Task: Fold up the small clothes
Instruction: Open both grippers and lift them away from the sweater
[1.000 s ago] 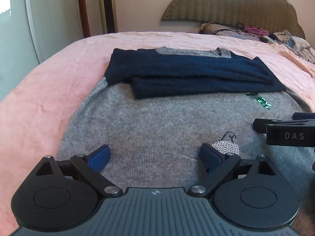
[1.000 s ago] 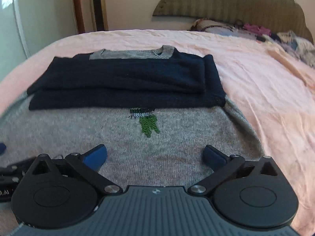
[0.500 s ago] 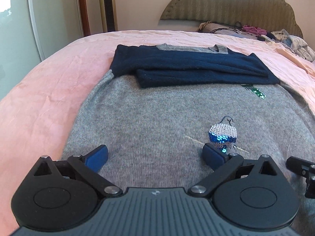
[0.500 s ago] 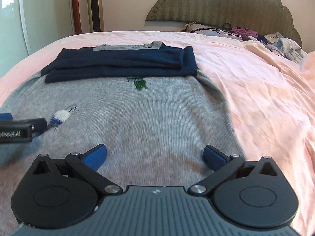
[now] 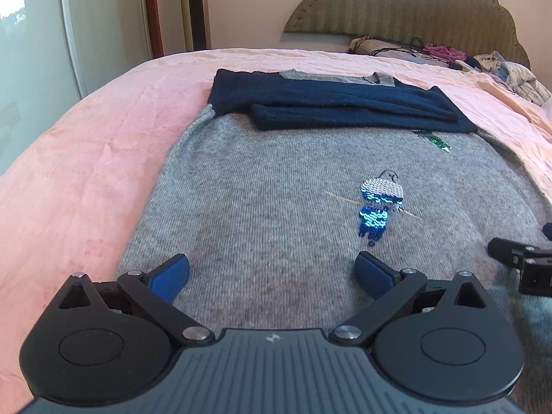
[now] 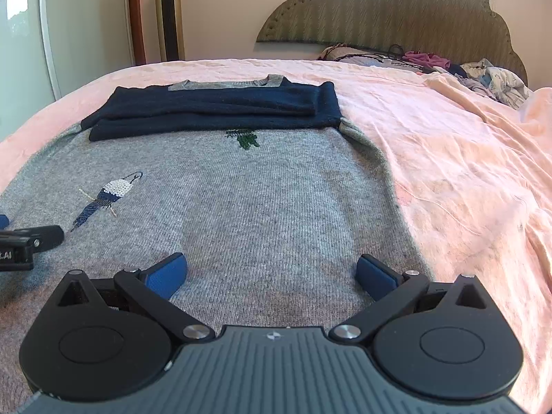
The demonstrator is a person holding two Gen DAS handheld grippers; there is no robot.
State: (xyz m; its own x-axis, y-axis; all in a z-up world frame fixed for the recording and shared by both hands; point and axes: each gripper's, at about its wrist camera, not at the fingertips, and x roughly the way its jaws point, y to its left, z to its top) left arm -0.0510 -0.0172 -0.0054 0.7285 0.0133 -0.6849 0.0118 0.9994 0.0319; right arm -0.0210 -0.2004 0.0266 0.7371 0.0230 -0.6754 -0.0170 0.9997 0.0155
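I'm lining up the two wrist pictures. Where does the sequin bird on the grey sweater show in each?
Left wrist: sequin bird right of centre, mid-height.
Right wrist: sequin bird far left, mid-height.
Shared landmark: the folded navy sleeves across the sweater's top.

Grey knit sweater [image 6: 276,207] flat on pink bedsheet [image 6: 465,172]; navy sleeves [image 6: 214,108] folded across its far end. Clothes pile [image 6: 490,79] behind right, before padded headboard [image 6: 386,10].

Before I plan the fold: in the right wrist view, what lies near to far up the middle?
Right claw → grey sweater body → green sequin motif → folded navy sleeves → grey collar → pink bedsheet → headboard.
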